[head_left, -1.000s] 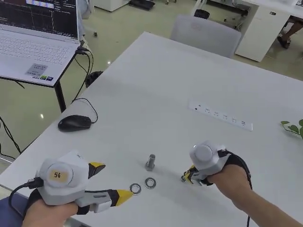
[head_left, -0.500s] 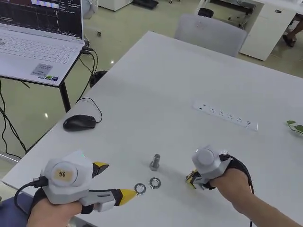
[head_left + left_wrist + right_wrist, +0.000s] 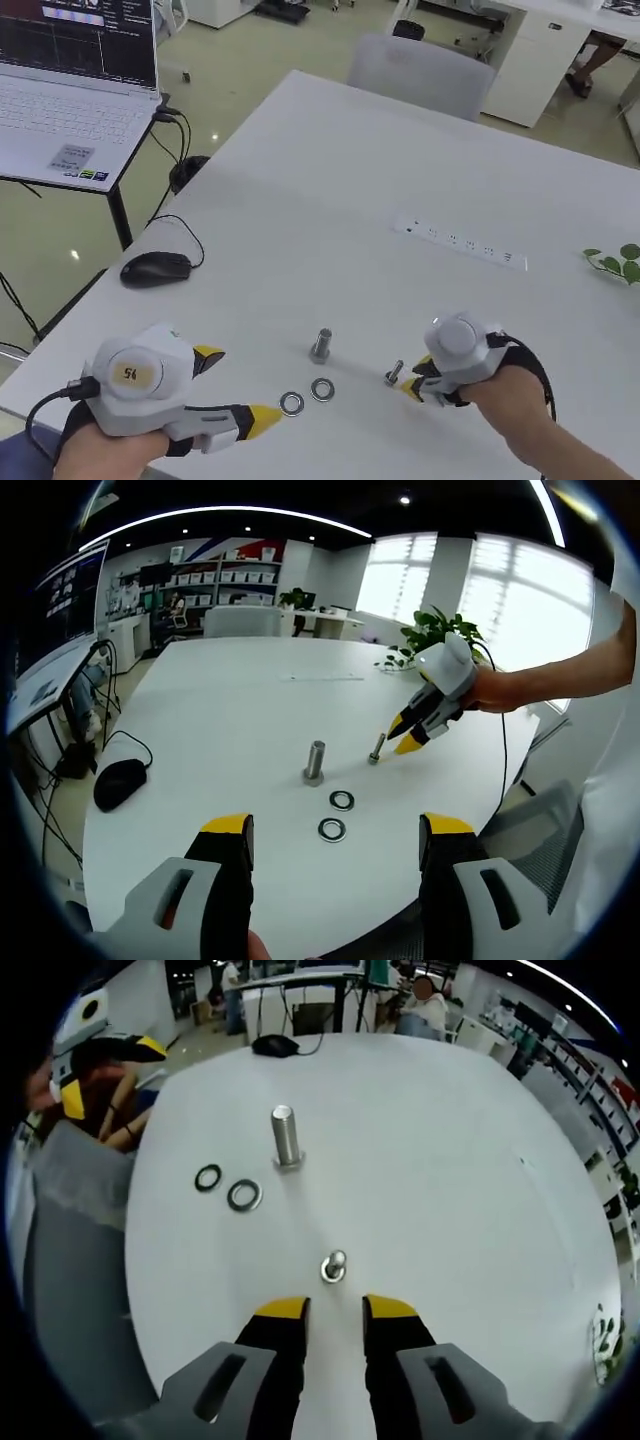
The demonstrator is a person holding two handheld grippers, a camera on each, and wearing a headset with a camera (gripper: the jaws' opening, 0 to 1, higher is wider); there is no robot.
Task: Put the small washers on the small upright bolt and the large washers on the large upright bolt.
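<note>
A mouse, power strip and laptop sat well away from the two washers lying flat near the one large bolt, while the left gripper hung wide open and empty and the right gripper, jaws barely apart, held nothing just behind the one small bolt.

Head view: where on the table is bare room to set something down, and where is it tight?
Free: the stretch of table between the mouse and the power strip, back to the far edge. Crowded: the near edge, where the large bolt, small bolt and two washers sit between the left gripper and right gripper.
</note>
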